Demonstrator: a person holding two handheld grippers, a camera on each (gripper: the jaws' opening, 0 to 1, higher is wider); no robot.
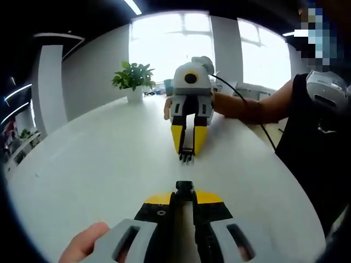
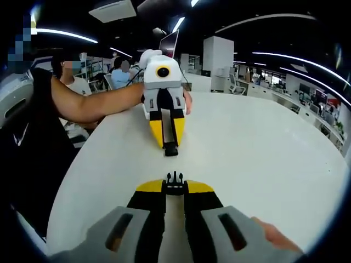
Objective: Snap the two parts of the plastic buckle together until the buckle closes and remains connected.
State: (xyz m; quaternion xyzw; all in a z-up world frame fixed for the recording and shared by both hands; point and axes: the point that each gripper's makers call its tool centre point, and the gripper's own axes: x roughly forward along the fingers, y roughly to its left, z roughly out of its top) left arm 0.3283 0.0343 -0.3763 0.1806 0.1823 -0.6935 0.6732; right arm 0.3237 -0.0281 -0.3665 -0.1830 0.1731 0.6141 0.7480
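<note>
Over the white table, both grippers' fingers clamped on unlabelled black buckle halves, apart.

Buckle halves partly behind jaws

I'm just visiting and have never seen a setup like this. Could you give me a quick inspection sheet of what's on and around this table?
Surface: white table, bare around the grippers.
Job's things: socket half in the left gripper; pronged half in the right gripper; the halves are apart, facing each other.
Clutter: nothing seen.
Grippers: both shut on their halves, tips pointing at each other.
Cables: black cable trailing from the right gripper.
Surroundings: potted plant, bright window, office desks.
</note>
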